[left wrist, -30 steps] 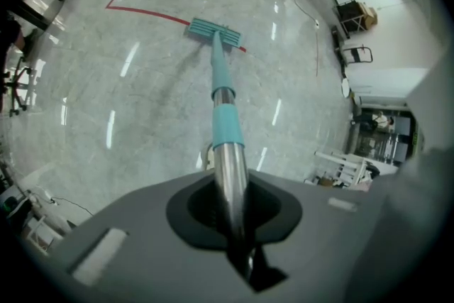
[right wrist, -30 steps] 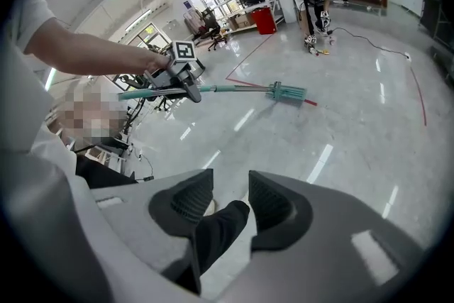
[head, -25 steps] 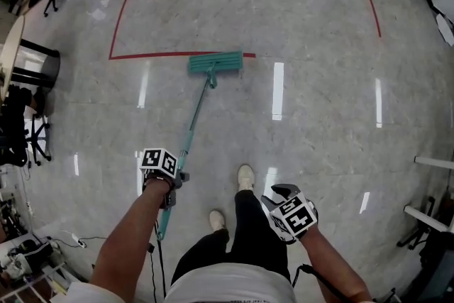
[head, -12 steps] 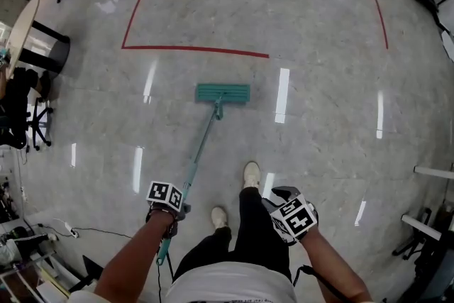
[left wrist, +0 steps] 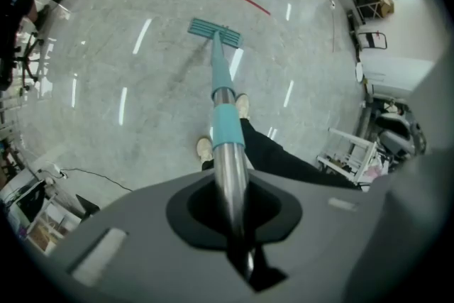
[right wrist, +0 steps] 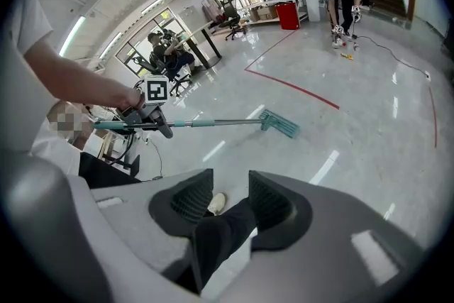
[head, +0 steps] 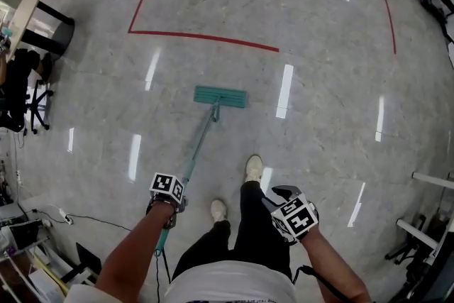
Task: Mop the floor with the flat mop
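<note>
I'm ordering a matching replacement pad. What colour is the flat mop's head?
The flat mop head is teal green, and it shows best in the head view.

No words, brands or numbers can be read anywhere. The left gripper point(head: 172, 204) and right gripper point(head: 282, 192) bear only black-and-white square marker patterns, no lettering.
</note>
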